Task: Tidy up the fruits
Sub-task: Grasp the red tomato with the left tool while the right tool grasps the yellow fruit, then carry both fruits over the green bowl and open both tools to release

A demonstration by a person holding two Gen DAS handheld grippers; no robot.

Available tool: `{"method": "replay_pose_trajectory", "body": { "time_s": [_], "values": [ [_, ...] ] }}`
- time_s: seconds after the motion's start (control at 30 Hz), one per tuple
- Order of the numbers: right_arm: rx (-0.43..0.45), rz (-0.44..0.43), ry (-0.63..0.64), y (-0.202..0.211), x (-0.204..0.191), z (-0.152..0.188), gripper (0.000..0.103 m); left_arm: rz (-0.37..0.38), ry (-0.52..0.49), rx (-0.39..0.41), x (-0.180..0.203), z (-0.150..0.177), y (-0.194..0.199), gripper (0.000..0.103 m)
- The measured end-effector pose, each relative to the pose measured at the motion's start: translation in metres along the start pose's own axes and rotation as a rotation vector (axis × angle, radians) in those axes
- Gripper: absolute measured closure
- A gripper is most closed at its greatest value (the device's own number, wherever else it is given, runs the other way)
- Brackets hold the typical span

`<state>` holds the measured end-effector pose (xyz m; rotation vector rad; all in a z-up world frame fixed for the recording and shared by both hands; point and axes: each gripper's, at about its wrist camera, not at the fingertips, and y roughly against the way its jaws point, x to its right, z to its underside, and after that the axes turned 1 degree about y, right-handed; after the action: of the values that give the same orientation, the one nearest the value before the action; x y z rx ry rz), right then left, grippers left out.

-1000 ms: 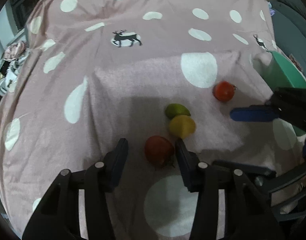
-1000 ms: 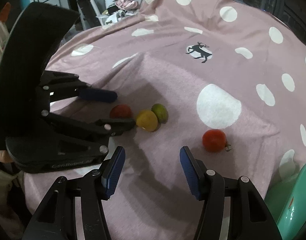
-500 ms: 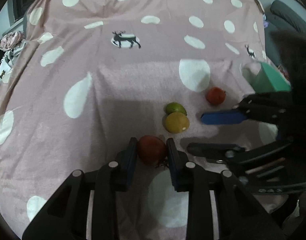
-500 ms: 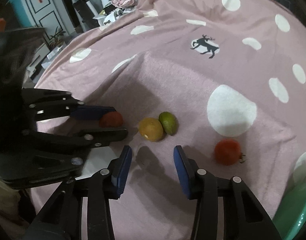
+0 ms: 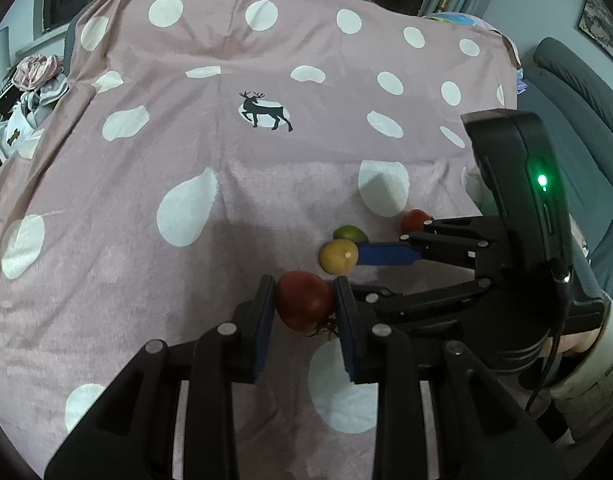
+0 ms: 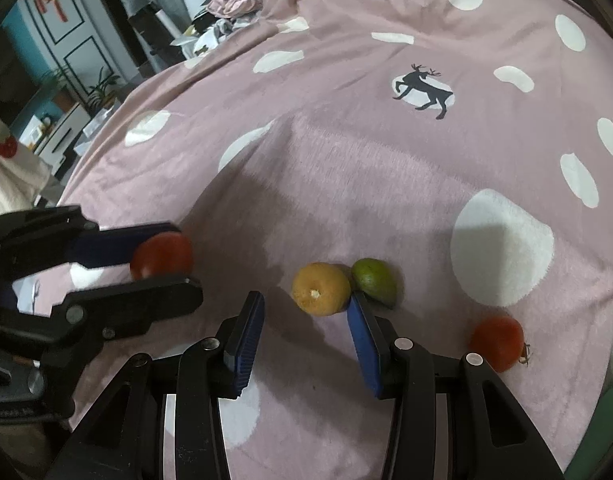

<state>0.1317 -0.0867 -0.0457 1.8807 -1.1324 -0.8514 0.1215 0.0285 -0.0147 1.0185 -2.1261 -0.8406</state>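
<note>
You held one red tomato and were lining up on the orange fruit.

Your left gripper (image 5: 304, 304) was closed on the near red tomato (image 5: 304, 300), its blue pads pressed against both sides just above the pink spotted blanket (image 5: 186, 140). Your right gripper (image 6: 304, 328) stood half open and held nothing; the orange fruit (image 6: 321, 289) lay just ahead of its tips, slightly toward the right finger, which nearly touched it. A green fruit (image 6: 375, 282) sat touching the orange one on its far right side. A second red tomato (image 6: 497, 343) lay apart, further right. The next move probably called for easing the right gripper forward around the orange fruit without nudging the green one.
</note>
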Motion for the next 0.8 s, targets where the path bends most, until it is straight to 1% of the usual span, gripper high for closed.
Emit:
{"method": "replay_pose_trajectory", "body": {
  "time_s": [0.5, 0.63, 0.7, 0.8],
  "values": [
    [0.050, 0.050, -0.095, -0.006, 0.022, -0.017, 0.057, 0.004, 0.016, 0.003, -0.008, 0.000, 0.001, 0.074],
    [0.050, 0.058, -0.086, -0.008, 0.019, -0.020, 0.072, 0.004, 0.020, 0.001, -0.009, 0.000, 0.001, 0.074],
    [0.049, 0.072, -0.065, -0.008, 0.016, -0.020, 0.072, 0.003, 0.021, 0.001, -0.009, 0.000, 0.002, 0.074],
    [0.046, 0.066, -0.058, -0.006, 0.015, -0.018, 0.073, 0.002, 0.020, 0.001, -0.009, 0.001, 0.002, 0.074]
  ]
}}
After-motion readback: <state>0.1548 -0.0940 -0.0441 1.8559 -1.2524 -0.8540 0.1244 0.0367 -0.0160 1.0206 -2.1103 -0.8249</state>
